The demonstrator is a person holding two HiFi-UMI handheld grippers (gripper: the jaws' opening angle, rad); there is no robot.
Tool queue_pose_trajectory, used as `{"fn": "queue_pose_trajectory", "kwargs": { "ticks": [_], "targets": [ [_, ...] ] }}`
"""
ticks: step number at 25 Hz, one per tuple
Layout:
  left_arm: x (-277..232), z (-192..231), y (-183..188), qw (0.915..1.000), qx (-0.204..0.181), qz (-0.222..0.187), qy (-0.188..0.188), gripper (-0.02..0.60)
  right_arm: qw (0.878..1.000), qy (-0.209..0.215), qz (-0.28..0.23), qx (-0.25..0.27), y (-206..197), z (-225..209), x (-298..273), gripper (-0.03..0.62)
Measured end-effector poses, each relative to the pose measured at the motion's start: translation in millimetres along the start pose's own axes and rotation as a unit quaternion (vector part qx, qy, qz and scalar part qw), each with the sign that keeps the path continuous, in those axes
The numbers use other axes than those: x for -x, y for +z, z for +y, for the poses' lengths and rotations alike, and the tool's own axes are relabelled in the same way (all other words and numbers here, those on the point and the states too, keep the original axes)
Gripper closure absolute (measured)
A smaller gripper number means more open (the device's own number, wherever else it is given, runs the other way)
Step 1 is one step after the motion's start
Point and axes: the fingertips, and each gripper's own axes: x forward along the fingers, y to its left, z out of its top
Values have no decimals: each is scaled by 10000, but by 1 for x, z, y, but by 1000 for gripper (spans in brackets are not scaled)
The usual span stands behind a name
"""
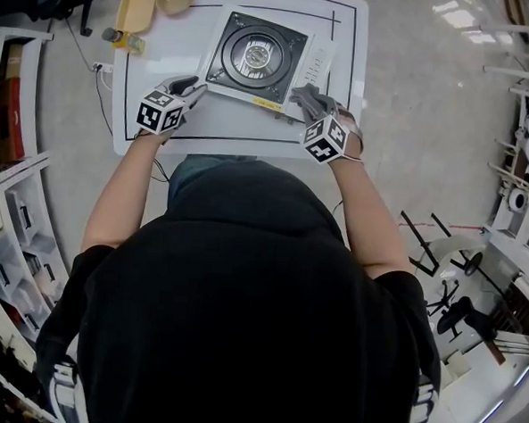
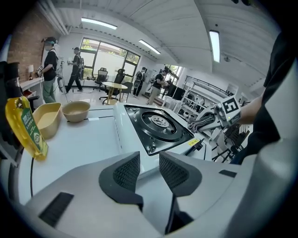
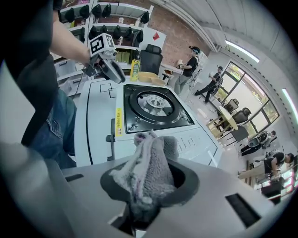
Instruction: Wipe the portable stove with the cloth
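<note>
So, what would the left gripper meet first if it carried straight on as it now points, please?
Probably the portable stove, at its near white edge: the left gripper frames it between open, empty jaws. Depth is unclear, so the table just short of it is possible.

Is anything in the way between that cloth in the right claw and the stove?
Nothing visible is. The right gripper holds the cloth right at the portable stove's near right corner, and nothing lies between them. The left gripper sits at the other near corner, off to the side, jaws apart and empty.
</note>
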Motion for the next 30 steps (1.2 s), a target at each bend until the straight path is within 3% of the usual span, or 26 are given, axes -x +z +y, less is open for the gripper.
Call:
{"fn": "queue_pose_trajectory", "kwargs": {
  "ticks": [9, 20, 30],
  "targets": [
    [6, -7, -7, 9994, 347, -90, -14, 439, 9990, 345, -217, -193, -8, 30, 14, 477],
    [13, -15, -19, 9984, 530, -118, -160, 439, 9928, 940, -706, -213, 15, 60, 15, 477],
    [20, -21, -30, 9972, 684, -147, -254, 439, 9879, 1217, -950, 166, 50, 81, 4, 479]
  ]
}}
